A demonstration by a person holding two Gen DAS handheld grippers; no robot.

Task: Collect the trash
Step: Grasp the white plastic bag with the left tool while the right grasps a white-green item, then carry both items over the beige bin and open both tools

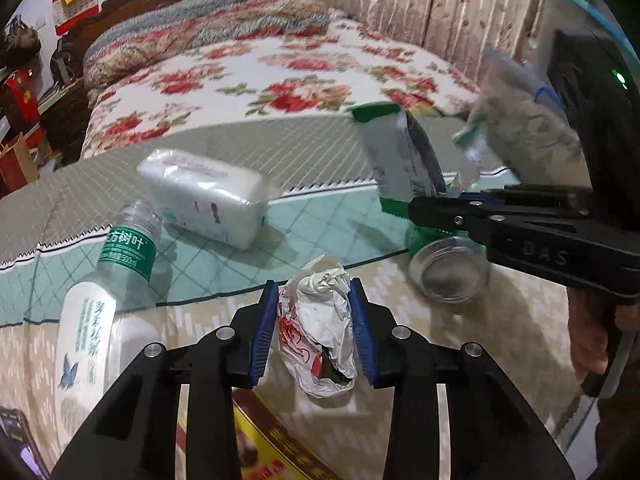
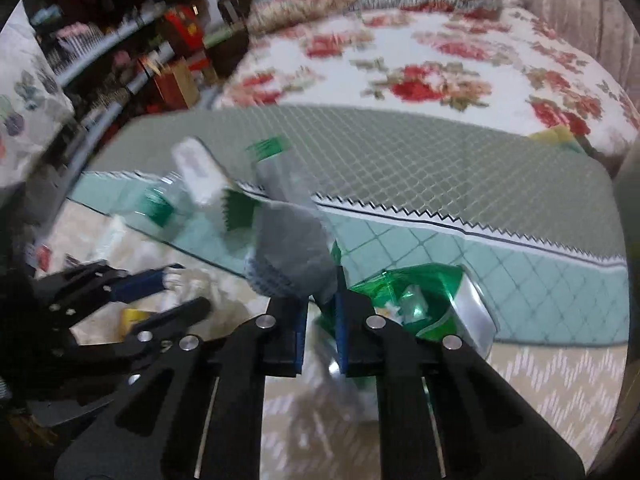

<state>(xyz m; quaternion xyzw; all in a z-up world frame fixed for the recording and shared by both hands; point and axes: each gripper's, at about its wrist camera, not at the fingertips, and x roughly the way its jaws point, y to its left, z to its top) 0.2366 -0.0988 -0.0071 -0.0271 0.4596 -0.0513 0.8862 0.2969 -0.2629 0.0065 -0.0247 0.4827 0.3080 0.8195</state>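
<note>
My left gripper (image 1: 314, 330) is shut on a crumpled white and red wrapper (image 1: 320, 336) just above the table. My right gripper (image 2: 320, 324) is shut on a grey and green snack wrapper (image 2: 288, 240) and holds it upright above a green can. In the left wrist view the right gripper (image 1: 436, 210) comes in from the right with that wrapper (image 1: 404, 160) standing up from its tips. The green can (image 1: 448, 268) lies on its side under it, and it also shows in the right wrist view (image 2: 424, 304). The left gripper (image 2: 152, 292) shows at the left of the right wrist view.
A clear water bottle with a green label (image 1: 128, 248), a white lotion bottle (image 1: 80, 344) and a white tissue pack (image 1: 208, 196) lie on the table's left. A phone (image 1: 20, 440) is at the bottom left. A bed with a floral cover (image 1: 280, 76) stands behind the table.
</note>
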